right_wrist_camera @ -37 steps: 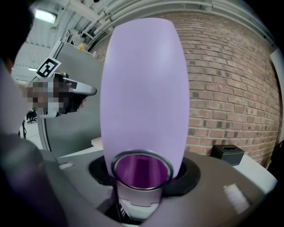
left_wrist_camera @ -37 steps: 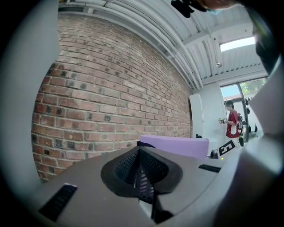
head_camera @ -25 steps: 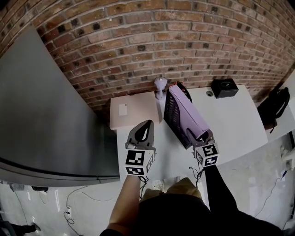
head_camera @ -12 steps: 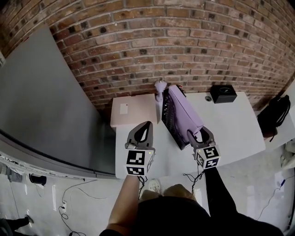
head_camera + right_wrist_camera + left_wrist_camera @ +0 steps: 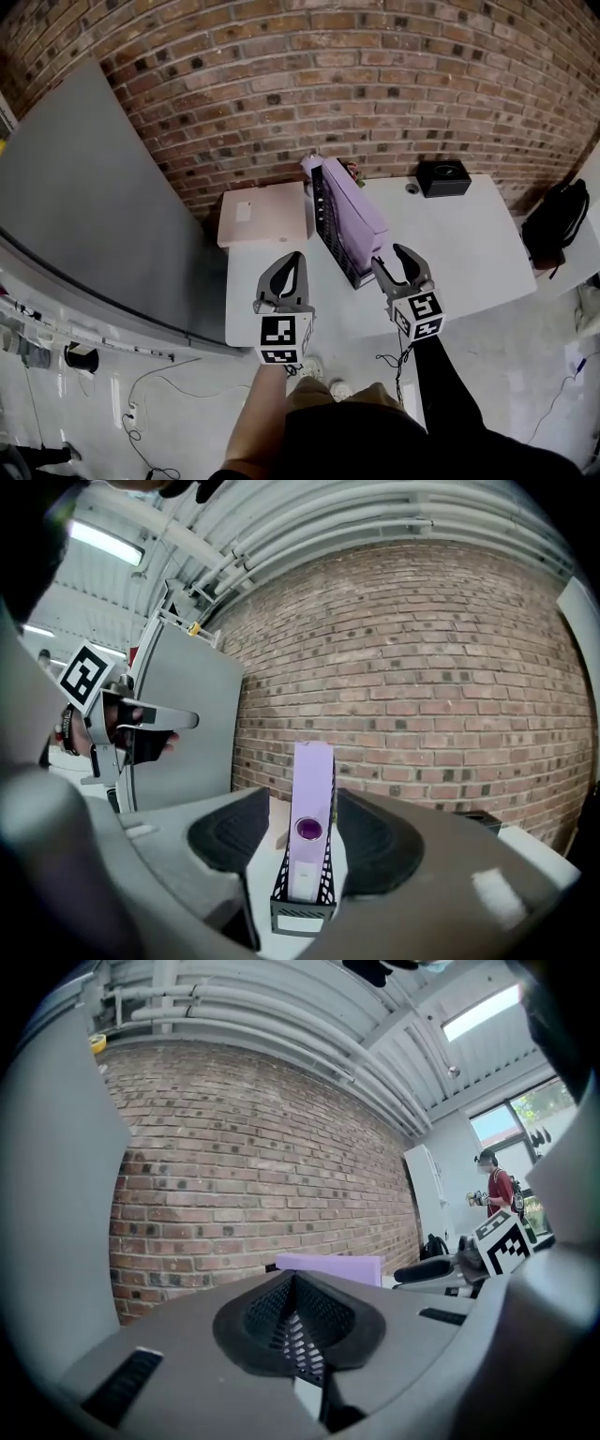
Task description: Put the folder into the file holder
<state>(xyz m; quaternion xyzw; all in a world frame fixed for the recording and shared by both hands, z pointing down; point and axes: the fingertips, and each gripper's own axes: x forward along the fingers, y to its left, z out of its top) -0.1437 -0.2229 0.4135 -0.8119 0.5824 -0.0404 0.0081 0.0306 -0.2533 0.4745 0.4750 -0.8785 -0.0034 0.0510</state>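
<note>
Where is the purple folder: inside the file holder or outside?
Inside. The folder stands upright between the mesh walls of the file holder.

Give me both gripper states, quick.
Left gripper: shut, nothing between the jaws.
Right gripper: open, holding nothing; the folder stands in the file holder ahead of it.
</note>
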